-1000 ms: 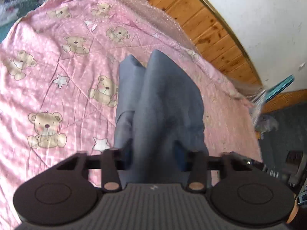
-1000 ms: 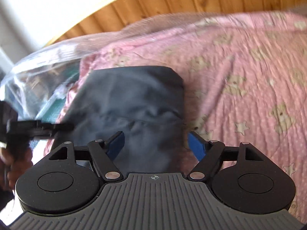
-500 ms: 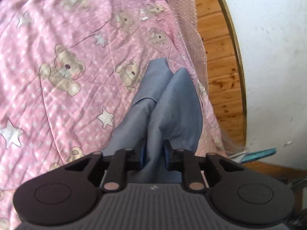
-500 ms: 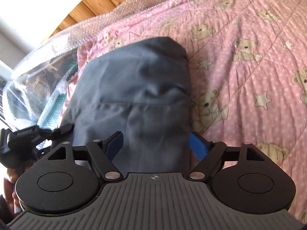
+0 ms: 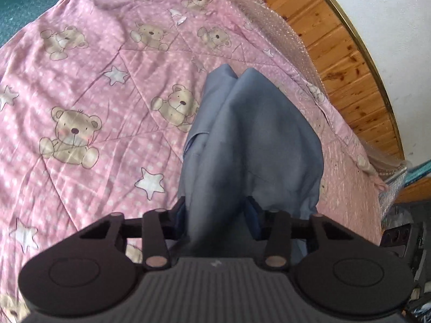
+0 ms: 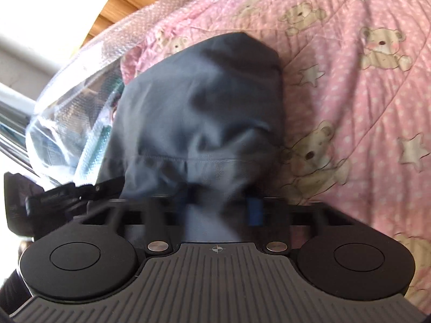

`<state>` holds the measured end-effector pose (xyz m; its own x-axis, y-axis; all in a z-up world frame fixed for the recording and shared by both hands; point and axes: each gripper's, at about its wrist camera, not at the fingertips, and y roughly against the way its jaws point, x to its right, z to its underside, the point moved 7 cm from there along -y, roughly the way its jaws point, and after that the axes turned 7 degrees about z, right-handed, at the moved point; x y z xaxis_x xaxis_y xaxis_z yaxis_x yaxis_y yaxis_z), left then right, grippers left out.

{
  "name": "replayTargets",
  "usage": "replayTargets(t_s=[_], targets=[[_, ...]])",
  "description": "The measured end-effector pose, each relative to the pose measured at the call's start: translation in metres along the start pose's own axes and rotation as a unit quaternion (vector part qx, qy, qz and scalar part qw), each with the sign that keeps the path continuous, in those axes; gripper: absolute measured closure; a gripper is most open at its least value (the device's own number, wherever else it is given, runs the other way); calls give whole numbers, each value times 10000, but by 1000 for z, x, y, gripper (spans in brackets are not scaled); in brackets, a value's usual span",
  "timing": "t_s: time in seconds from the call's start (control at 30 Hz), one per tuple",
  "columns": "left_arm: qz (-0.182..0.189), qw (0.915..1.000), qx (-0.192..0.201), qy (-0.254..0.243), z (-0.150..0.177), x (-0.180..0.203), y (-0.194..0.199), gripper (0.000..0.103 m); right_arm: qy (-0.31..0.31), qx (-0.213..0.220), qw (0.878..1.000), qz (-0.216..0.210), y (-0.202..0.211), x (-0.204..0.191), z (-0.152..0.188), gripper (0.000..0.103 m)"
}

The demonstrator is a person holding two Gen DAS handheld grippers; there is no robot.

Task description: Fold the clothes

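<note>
Both grippers, left [image 5: 216, 215] and right [image 6: 219, 204], pinch grey garment [image 5: 250, 140] between their fingers.

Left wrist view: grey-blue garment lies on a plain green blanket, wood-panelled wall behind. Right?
Not quite. In the left wrist view the grey-blue garment lies on a pink quilt printed with teddy bears and stars, not a plain green blanket. The wood-panelled wall behind is correct.

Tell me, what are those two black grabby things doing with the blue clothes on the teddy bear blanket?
A person is folding a grey-blue garment on the pink teddy-bear quilt. Each hand holds a gripper, and cloth runs between the fingers of both. The left gripper has its near end, though how tightly is unclear. The right gripper looks closed on a bunched edge, but that view is blurred. The rest lies draped on the quilt.
</note>
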<state>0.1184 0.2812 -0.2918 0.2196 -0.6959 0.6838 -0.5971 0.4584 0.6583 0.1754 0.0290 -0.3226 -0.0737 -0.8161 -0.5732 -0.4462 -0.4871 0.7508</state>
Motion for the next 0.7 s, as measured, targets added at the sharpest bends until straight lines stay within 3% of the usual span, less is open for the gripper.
replayTargets(t_s=[0.07,0.17,0.2,0.23,0.3,0.33,0.37,0.4,0.43,0.5,0.53,0.6,0.7], targets=[[157,9990,188,377,7,20,14,75,364,-15,9992,-188,26,-15,-25,92],[396,9943,489,864,29,73,31,74,1454,-35,9892,-195,69,-47,-81,92],[471,9930,561,931,38,93,27,71,1840,-25,9828,-160,79,-57,-102,92],[545,9915,634,997,48,114,24,62,2139,81,9768,-16,83,-63,-122,90],[360,9947,614,746,59,138,-2,48,2548,494,9642,548,77,-64,-159,78],[150,9974,462,534,67,139,-19,46,2747,700,9554,828,74,-65,-178,56],[-59,9990,308,321,75,140,-37,51,2815,834,9476,1257,71,-59,-193,34],[-180,9995,159,202,83,137,-47,53,2608,884,9485,1567,73,-44,-194,36],[-182,9996,72,183,89,130,-46,54,2267,957,9586,1430,87,-31,-179,43],[-200,9996,189,115,89,117,-33,53,1576,1097,9746,1150,115,-5,-150,38],[-202,9994,266,87,86,112,-26,51,1227,1165,9804,1007,130,8,-136,30],[-125,9989,441,121,70,102,-18,50,523,1294,9876,718,158,34,-108,28],[-40,9970,707,321,30,85,-20,39,-890,1054,9901,-256,167,57,-35,28]])
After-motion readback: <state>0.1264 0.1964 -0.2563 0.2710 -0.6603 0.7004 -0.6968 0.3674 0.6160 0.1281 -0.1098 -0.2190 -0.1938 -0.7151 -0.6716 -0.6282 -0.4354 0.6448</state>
